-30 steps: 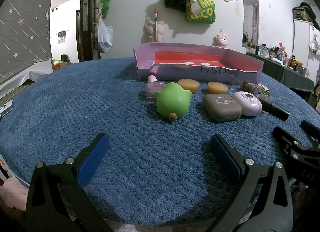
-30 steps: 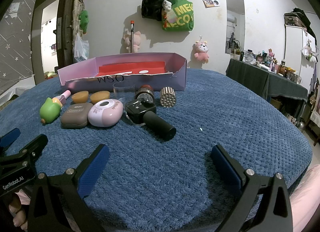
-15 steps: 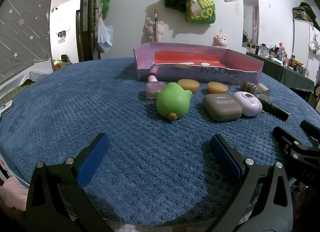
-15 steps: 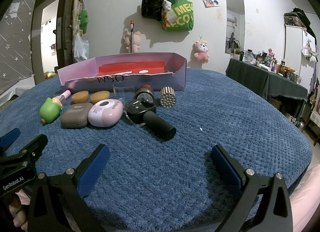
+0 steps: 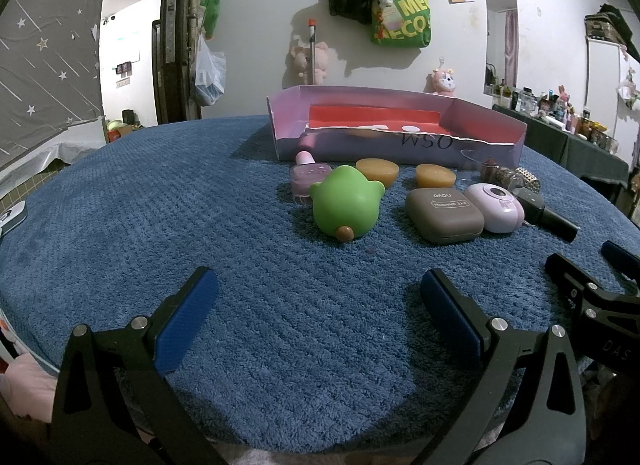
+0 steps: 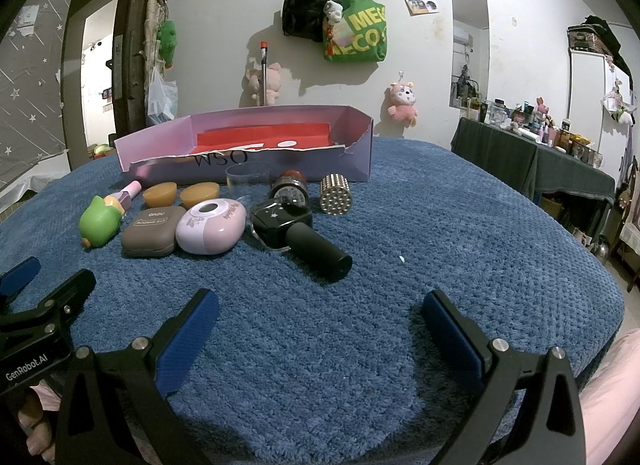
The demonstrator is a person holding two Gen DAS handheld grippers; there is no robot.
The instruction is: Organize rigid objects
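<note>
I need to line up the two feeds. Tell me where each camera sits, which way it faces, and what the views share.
Left wrist: on the left gripper, low over the blue cover, facing the green toy and purple box; its open fingers show, the right gripper at right.
Right wrist: on the right gripper, facing the black microphone; open fingers show, left gripper at left.
Shared: toy, box, microphone.

My views look dim, room light from above, soft shadows on wall (image 6: 224, 5), sharp in the middle, edges bent round w/ dark corners.
</note>
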